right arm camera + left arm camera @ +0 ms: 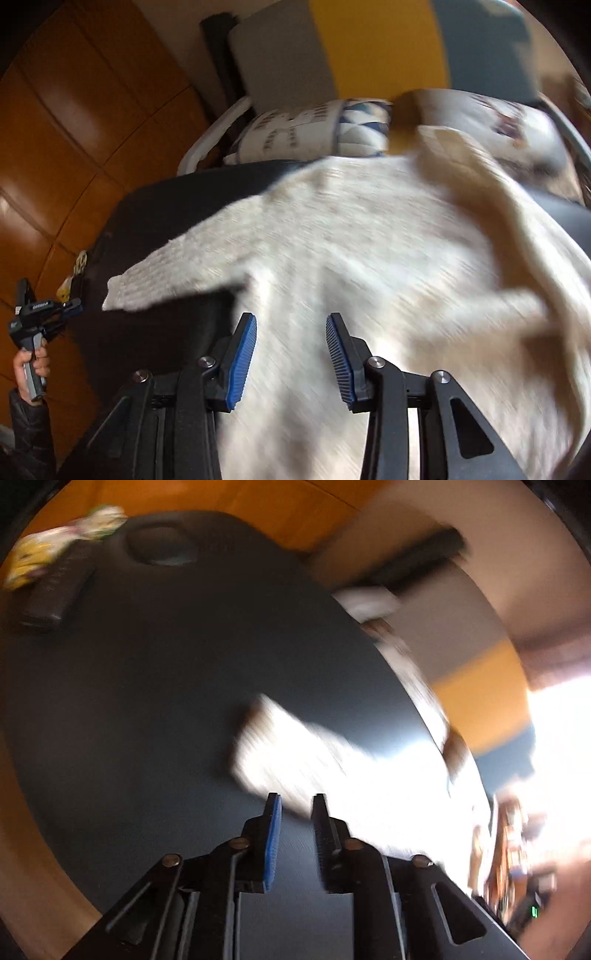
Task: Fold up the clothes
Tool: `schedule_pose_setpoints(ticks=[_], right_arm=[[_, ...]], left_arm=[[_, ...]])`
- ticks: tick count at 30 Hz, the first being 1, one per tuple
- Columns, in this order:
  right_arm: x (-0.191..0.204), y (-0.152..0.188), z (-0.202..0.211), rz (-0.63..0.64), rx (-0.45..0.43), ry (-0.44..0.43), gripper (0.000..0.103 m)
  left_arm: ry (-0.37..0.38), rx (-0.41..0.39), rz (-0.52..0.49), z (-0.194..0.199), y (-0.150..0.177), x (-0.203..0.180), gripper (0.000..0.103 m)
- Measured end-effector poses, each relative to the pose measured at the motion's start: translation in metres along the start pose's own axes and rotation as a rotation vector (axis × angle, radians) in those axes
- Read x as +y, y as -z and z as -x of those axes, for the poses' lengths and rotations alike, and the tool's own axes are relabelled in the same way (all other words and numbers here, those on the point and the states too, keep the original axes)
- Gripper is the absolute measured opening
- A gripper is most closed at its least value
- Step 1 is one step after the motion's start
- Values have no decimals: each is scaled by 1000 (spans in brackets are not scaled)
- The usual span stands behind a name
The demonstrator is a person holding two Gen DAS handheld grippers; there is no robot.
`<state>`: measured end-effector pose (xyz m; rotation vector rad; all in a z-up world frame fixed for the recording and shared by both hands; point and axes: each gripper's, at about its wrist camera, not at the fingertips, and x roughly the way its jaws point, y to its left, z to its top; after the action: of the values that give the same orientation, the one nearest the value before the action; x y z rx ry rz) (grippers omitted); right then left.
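Right wrist view: the right gripper [290,325] has its jaws apart, empty, over the cream sweater [369,240] filling mid-frame on the dark table [155,206]. Left gripper [297,799], narrowly parted, sits below the sweater's sleeve [280,746].

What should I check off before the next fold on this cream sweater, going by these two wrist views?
1. Right gripper open and empty above the sweater: ok.
2. Left gripper empty, jaws slightly apart, near the sleeve: ok.
3. Sweater lying flat on the dark table: not ok, a fold stands up at its far right.
4. Sleeve spread out to the side: ok.
5. Remote and floral cloth clear of the sweater: ok.
6. Fabric edges sharp enough to aim: cannot tell, both views are blurred.
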<state>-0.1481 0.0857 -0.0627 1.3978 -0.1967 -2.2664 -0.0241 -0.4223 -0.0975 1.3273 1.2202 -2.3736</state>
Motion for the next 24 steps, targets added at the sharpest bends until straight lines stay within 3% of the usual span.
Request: schedule_pose_setpoints(ticks=[4, 6, 7, 9, 13, 18, 19, 21, 22, 24], right_arm=[[-56, 53, 50, -80, -12, 73, 40], [-80, 78, 67, -122, -11, 96, 40], [-92, 91, 76, -143, -10, 108, 40], [-116, 116, 94, -185, -8, 130, 40], [-162, 162, 117, -292, -19, 131, 41], [-195, 185, 116, -387, -88, 89, 44], [-197, 184, 115, -386, -98, 93, 44], [-198, 180, 109, -363, -105, 109, 44], [-197, 177, 105, -349, -92, 115, 45], [-193, 173, 102, -353, -53, 118, 45]], left_arm=[[195, 211, -146, -31, 95, -70, 22], [246, 320, -216, -53, 141, -104, 22], [258, 368, -245, -49, 176, -111, 22], [281, 452, -268, -68, 217, -132, 22], [236, 527, -266, -59, 287, -140, 29], [201, 523, -264, -69, 307, -167, 44], [204, 521, -262, -75, 305, -171, 50], [195, 508, -275, -95, 298, -183, 53], [183, 498, -293, -110, 293, -191, 50], [112, 466, -391, -105, 296, -192, 17]])
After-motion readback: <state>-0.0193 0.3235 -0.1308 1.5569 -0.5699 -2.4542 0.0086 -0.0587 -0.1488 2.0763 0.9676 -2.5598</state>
